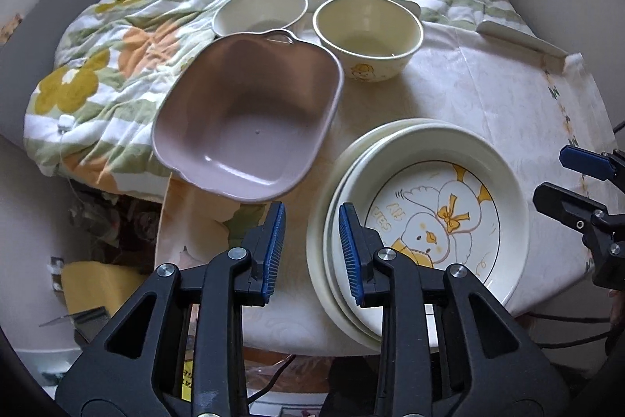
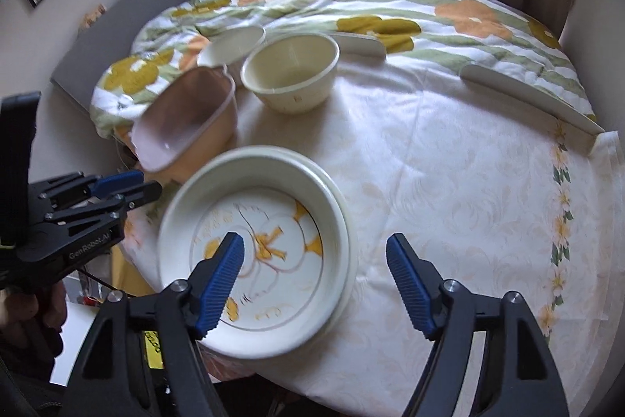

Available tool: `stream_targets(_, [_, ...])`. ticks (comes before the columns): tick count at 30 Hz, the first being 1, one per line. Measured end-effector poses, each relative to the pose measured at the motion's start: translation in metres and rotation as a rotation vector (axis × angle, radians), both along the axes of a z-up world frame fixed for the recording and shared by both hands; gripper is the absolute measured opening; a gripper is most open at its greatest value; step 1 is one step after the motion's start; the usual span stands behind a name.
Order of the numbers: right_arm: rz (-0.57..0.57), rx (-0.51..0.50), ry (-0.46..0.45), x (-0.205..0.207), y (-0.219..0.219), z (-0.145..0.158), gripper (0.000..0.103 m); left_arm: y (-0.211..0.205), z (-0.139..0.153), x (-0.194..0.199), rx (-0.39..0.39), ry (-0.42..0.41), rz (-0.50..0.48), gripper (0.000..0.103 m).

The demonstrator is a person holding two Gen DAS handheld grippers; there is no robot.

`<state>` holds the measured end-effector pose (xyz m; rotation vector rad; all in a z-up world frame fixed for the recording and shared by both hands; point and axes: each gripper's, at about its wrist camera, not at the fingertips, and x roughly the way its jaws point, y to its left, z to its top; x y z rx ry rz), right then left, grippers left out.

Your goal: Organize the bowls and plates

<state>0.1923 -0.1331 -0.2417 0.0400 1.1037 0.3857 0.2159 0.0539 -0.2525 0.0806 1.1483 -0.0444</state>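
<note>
Low in the right of the left wrist view, a stack of cream plates (image 1: pixel 425 217) sits on the table (image 1: pixel 468 96), the top one printed with yellow ducks; that part of my job looks done. My left gripper (image 1: pixel 310 253) hangs over the stack's left rim, jaws parted narrowly with nothing between them. My right gripper (image 2: pixel 314 284) shows at the bottom of its own view, jaws wide and empty, one finger over the plates, the other over bare cloth. Toward the upper middle of the left view, the bowls are not yet nested: a pink square bowl (image 1: pixel 250 120) tilts against the flowered quilt (image 1: pixel 97 65), a cream bowl (image 1: pixel 369 36) stands upright to its right, and a white bowl (image 1: pixel 259 12) sits behind. I judge the bowls remain to be stacked.
</note>
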Motion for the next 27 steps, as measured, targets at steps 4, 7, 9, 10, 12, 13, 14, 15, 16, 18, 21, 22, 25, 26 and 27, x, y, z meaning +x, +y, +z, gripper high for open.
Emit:
stream_targets(4, [0.034,0.044,-0.033,0.008,0.004,0.013,0.071,0.016,0.014,0.0,-0.02,-0.051,0.066,0.086])
stream_targets(7, [0.084,0.078,-0.055,0.013,0.011,0.018,0.074,0.028,0.027,-0.002,-0.004,-0.1,0.11,0.1])
stream_targets(9, [0.105,0.106,-0.067,0.017,0.015,0.02,0.089,0.04,0.035,0.001,-0.01,-0.12,0.117,0.1])
stream_targets(10, [0.113,0.124,-0.076,0.019,0.017,0.022,0.095,0.047,0.038,0.003,-0.015,-0.128,0.119,0.1])
stream_targets(12, [0.118,0.14,-0.092,0.025,0.024,0.026,0.096,0.062,0.046,0.008,-0.029,-0.141,0.112,0.1])
stream_targets(13, [0.123,0.136,-0.09,0.027,0.027,0.028,0.096,0.071,0.049,0.014,-0.038,-0.142,0.104,0.1])
stream_targets(14, [0.133,0.122,-0.072,0.032,0.034,0.03,0.096,0.078,0.052,0.02,-0.044,-0.14,0.095,0.1])
stream_targets(15, [0.138,0.115,-0.055,0.035,0.038,0.031,0.096,0.086,0.054,0.027,-0.047,-0.137,0.084,0.1])
stream_targets(16, [0.13,0.115,-0.048,0.038,0.042,0.032,0.096,0.094,0.056,0.036,-0.052,-0.133,0.07,0.1])
stream_targets(18, [0.073,0.119,-0.056,0.043,0.05,0.035,0.096,0.109,0.055,0.054,-0.076,-0.109,0.038,0.1])
stream_targets(21, [0.029,0.147,-0.023,0.056,0.069,0.031,0.096,0.128,0.04,0.082,-0.144,-0.042,-0.006,0.1])
stream_targets(22, [0.012,0.159,-0.002,0.061,0.077,0.026,0.096,0.133,0.032,0.091,-0.169,-0.015,-0.026,0.099])
stream_targets(25, [-0.024,0.149,0.043,0.073,0.1,0.007,0.095,0.137,0.006,0.109,-0.199,0.056,-0.094,0.08])
stream_targets(26, [-0.043,0.137,0.06,0.078,0.107,0.0,0.095,0.137,-0.004,0.115,-0.201,0.087,-0.116,0.077])
stream_targets(27, [-0.061,0.133,0.076,0.082,0.114,-0.007,0.093,0.138,-0.013,0.119,-0.202,0.105,-0.132,0.074])
